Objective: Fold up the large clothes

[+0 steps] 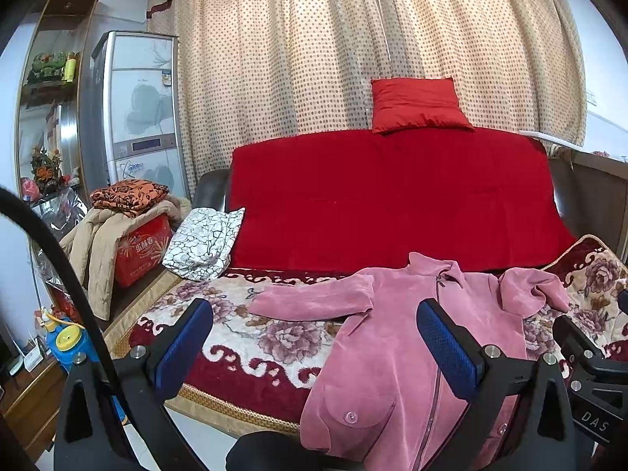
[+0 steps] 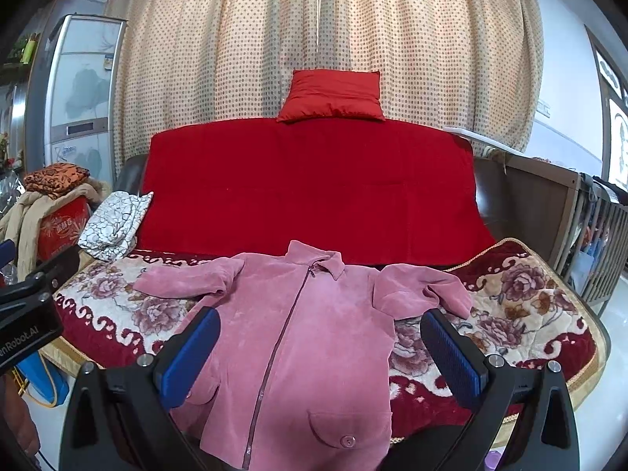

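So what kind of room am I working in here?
Most likely a home living room: a sofa under a red cover with a red cushion, dotted curtains behind, and the pink jacket spread on the floral blanket.

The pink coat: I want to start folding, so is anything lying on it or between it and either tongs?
Nothing visible is. The pink coat lies spread, front up, on the floral blanket, with nothing on it. Left tongs and right tongs are open, with only air ahead of them.
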`<move>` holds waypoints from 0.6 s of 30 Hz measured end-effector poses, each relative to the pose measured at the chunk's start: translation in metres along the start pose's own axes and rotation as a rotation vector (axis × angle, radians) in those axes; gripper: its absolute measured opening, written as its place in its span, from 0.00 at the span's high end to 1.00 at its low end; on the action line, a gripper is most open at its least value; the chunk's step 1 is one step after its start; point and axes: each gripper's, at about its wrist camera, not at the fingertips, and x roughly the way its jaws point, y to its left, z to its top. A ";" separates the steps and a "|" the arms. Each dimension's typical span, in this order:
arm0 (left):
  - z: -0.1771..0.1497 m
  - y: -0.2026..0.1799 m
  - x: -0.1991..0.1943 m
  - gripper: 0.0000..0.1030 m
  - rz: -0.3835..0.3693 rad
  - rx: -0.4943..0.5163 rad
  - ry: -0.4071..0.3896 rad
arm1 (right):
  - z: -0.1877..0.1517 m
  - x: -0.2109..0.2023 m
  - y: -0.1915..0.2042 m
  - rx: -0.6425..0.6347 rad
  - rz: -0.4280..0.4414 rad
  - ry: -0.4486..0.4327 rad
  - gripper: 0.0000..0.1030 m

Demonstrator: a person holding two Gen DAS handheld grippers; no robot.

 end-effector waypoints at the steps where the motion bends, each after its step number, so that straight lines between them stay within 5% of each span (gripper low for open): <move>1: 0.000 0.000 0.000 0.00 -0.001 0.000 0.001 | 0.000 0.000 -0.002 0.000 0.001 0.000 0.00; 18: 0.001 0.002 0.002 0.00 -0.012 -0.004 0.015 | 0.004 0.000 0.003 -0.013 0.013 0.001 0.00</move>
